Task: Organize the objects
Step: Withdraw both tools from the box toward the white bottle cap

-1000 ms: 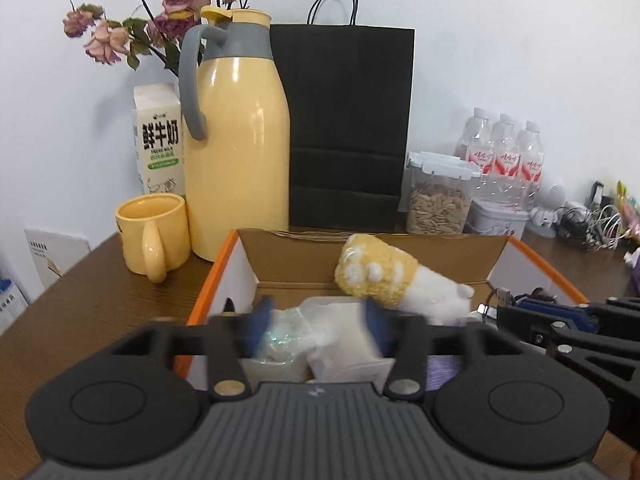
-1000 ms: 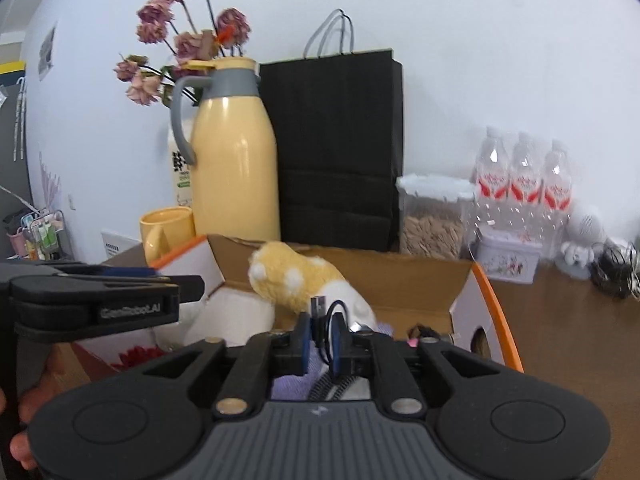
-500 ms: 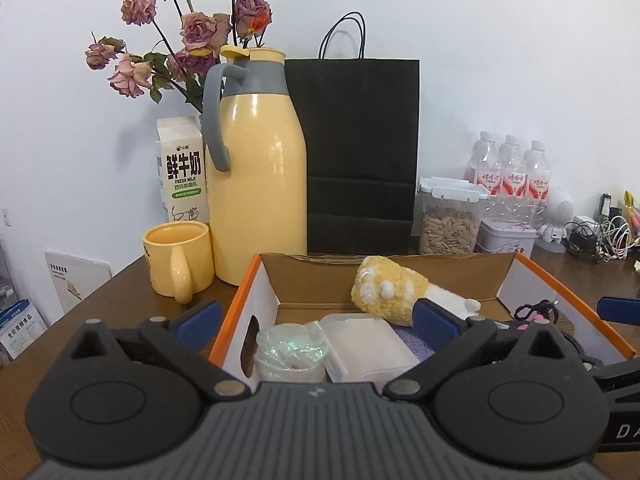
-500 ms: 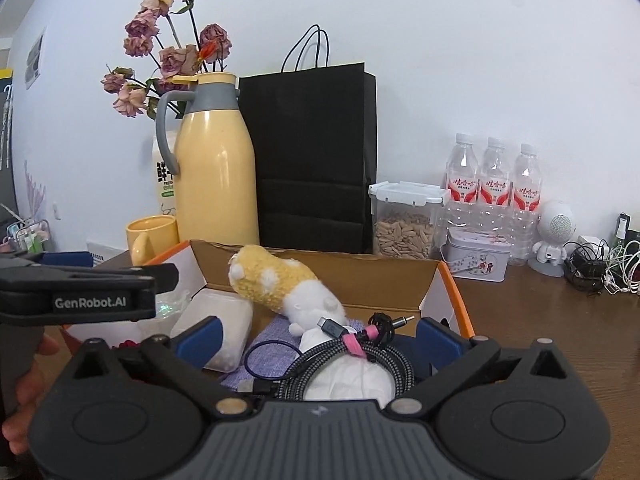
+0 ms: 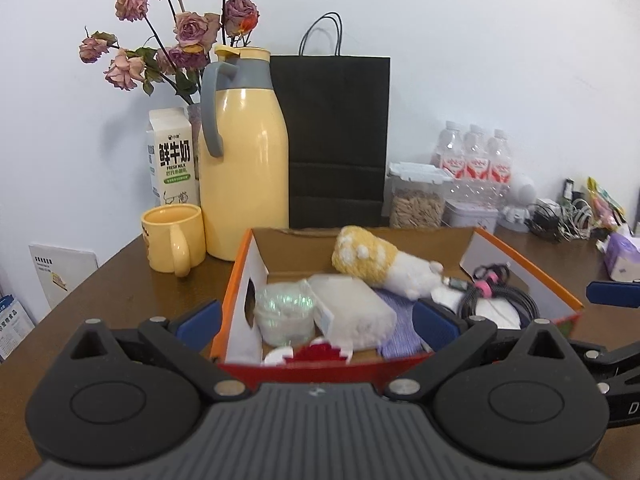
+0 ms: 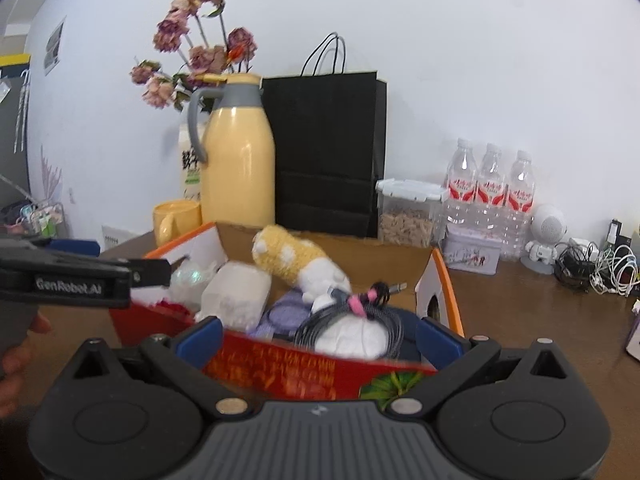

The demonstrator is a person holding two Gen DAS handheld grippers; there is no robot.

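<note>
1. Both of our grippers have drawn back from the box since a second ago, when the left one was closed on the white packet and the right one pinched the cable; both now stand with jaws wide apart and empty.

2. Left wrist view: our left gripper [image 5: 316, 326] hangs before the near wall of the open orange-and-red cardboard box [image 5: 240, 280], its blue fingertips [image 5: 198, 320] spread to either side; inside, the clear crinkled plastic pouch [image 5: 284, 312] sits at the left, touching the white rectangular packet [image 5: 352, 312]; the yellow-and-white plush toy [image 5: 376, 266] lies tilted behind them; the coiled black braided cable with a pink tie [image 5: 496, 296] rests at the right on a white cloth; a lilac knitted cloth [image 5: 400, 320] shows between packet and cable; behind the box stand the yellow ceramic mug [image 5: 172, 238], the tall yellow thermos jug with grey handle [image 5: 244, 168], the white milk carton [image 5: 172, 160], the black paper bag [image 5: 336, 144]; the brown wooden table [image 5: 120, 280] bears all.

3. Right wrist view: our right gripper [image 6: 318, 334] also faces the box's red near wall [image 6: 280, 372]; the cable [image 6: 356, 316] lies just beyond it; the left gripper [image 6: 80, 276] enters from the left edge.
</note>
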